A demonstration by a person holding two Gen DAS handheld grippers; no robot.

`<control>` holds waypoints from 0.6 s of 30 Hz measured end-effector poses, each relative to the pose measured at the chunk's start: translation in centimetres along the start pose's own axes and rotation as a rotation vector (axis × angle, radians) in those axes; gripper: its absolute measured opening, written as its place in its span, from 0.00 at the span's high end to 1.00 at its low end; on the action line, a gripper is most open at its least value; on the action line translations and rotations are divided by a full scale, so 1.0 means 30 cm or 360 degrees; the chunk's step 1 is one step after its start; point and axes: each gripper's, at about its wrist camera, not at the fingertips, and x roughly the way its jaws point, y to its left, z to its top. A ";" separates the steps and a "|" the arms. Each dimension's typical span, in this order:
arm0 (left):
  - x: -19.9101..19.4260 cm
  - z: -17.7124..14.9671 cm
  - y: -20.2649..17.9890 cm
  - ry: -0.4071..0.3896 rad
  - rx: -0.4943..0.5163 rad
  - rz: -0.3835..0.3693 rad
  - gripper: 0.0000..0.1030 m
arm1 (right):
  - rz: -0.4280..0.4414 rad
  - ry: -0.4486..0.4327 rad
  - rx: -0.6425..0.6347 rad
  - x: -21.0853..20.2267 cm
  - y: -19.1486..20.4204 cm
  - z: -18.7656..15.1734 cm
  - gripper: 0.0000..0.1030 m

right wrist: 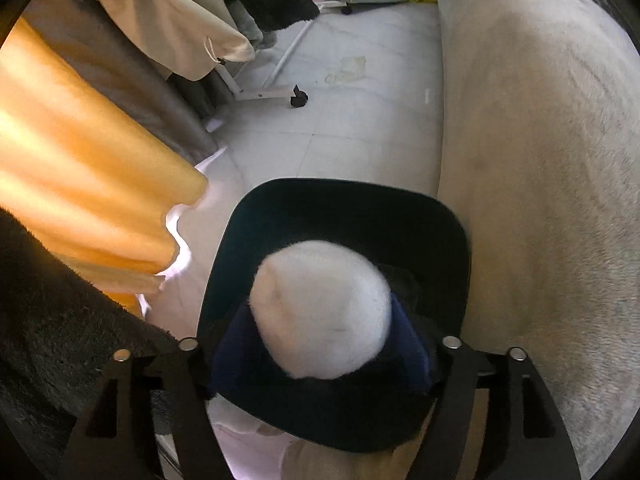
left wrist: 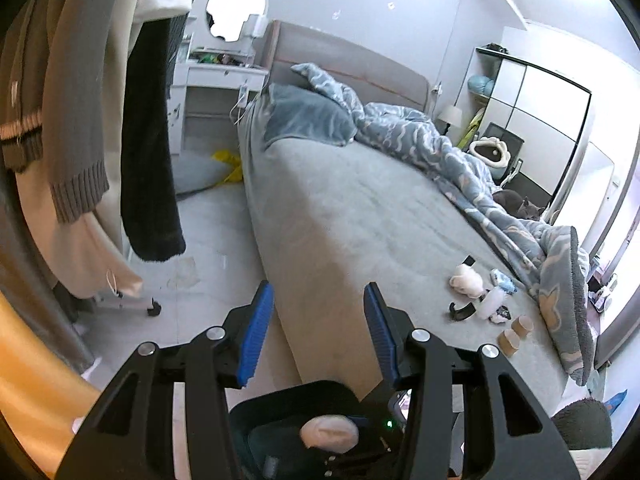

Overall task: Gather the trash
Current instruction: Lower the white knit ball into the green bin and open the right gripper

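The right claw (right wrist: 320,344) hangs straight over the dark bin (right wrist: 256,216) — jaws spread, white wad (right wrist: 320,308) loose between them. Left claw (left wrist: 316,320), empty and parted, faces bed litter (left wrist: 466,280) far right.

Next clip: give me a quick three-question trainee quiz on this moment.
1. True or false: the left hand-held gripper holds something.
2. Where is the white ball? A on the floor; B in or over the bin; C on the dresser.
3. Fill in: the two brown cups stand on the ___.
Key: 1 false, its jaws are apart and empty; 2 B; 3 bed.
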 end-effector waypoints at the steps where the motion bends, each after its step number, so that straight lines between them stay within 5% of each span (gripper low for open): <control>1: -0.002 0.000 -0.006 -0.0004 0.0001 -0.0002 0.52 | 0.0010 -0.0015 -0.0008 -0.010 0.003 -0.002 0.24; 6: -0.011 0.020 -0.034 -0.0044 -0.0026 -0.0041 0.50 | 0.0056 -0.0086 -0.0021 -0.076 -0.012 -0.026 0.19; 18: 0.051 0.022 -0.224 -0.0027 0.0054 -0.0140 0.45 | -0.0080 -0.0389 0.0012 -0.333 -0.161 -0.103 0.17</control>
